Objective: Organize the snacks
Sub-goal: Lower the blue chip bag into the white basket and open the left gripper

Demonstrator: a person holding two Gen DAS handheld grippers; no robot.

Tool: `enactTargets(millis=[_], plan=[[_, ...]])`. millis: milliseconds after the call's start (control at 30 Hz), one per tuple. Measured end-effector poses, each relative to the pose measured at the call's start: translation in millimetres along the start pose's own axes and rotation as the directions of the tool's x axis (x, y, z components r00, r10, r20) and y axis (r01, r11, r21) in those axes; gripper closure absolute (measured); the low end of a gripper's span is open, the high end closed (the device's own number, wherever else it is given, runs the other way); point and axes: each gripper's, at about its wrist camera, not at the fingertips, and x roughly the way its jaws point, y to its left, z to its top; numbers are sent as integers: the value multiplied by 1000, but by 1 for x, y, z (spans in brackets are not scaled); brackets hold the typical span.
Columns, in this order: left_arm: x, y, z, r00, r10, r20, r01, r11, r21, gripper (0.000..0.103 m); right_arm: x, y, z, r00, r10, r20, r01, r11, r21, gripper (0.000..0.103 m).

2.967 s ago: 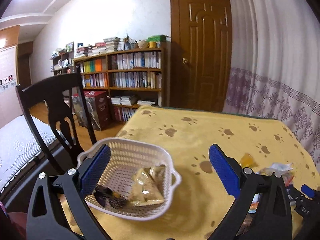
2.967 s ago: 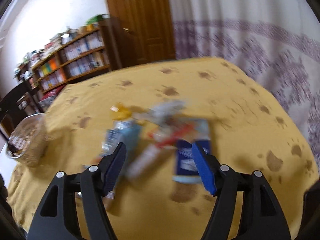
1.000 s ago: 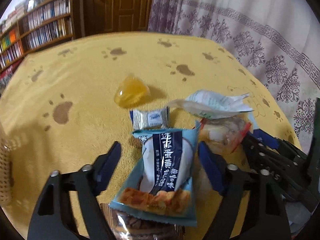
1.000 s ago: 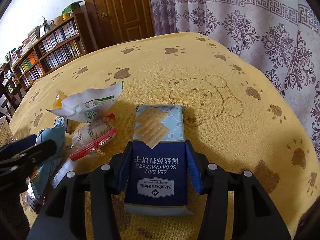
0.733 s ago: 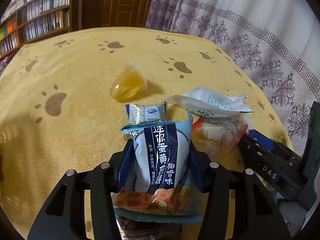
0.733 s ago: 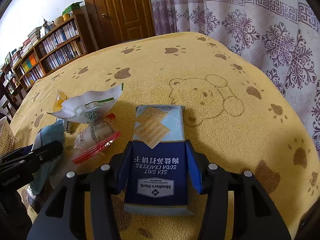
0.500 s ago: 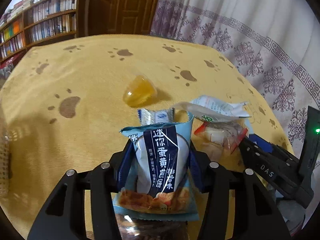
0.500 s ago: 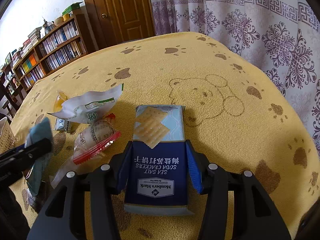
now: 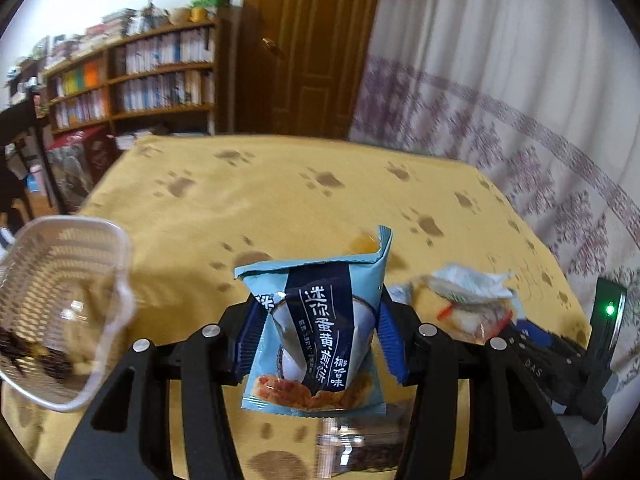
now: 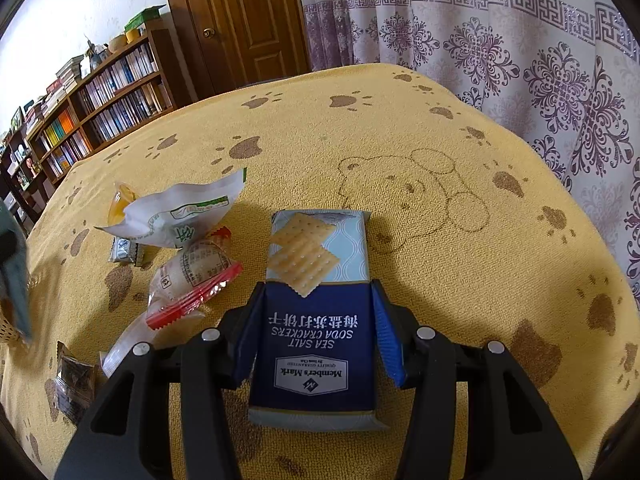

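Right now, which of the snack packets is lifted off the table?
The light blue egg-roll packet, clamped upright in the left gripper. The soda cracker pack between the right gripper's pads lies flat on the cloth, like the others.

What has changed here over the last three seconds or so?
The left gripper swung from the white basket to the snack pile, closed on the light blue snack packet, lifted it off the yellow tablecloth and is carrying it back toward the basket. The right gripper came down and closed around the soda cracker pack, which still lies on the cloth. The other snacks stayed put.
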Motion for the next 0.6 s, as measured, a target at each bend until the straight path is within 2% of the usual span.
enactTargets(millis=[267,600], plan=[[-37,50,16,986,139,95,-132,988,-78,51,0,-1,0,1000,0,1,0,1000,0,52],[-55,114,23,946,306,109,-285,942,-176,50,0,-1,0,1000,0,1,0,1000,0,52]])
